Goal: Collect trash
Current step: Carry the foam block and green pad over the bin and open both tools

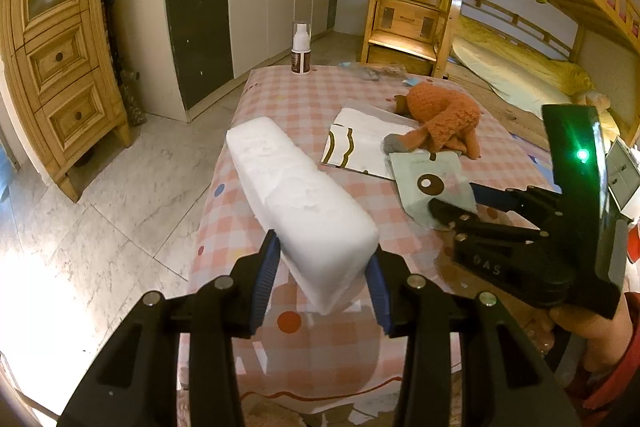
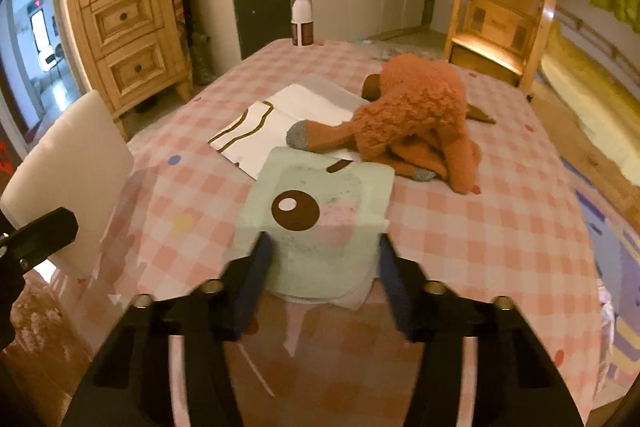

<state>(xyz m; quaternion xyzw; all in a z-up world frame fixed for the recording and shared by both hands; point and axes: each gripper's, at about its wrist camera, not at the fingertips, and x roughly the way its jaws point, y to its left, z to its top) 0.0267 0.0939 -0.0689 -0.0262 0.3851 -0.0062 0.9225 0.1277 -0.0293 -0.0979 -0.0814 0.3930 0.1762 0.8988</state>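
The left gripper [image 1: 322,275] pinches one end of a white foam block [image 1: 296,187], holding it above the checked surface [image 1: 360,187]. The right gripper [image 2: 326,281] straddles a pale green packet [image 2: 320,211] lying there; whether its jaws press it is unclear.

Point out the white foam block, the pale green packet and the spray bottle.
white foam block [image 1: 304,195], left wrist view, middle of its top face.
pale green packet [image 2: 320,215], right wrist view, centre, beside the brown dot.
spray bottle [image 1: 301,51], left wrist view, on its body below the clear cap.
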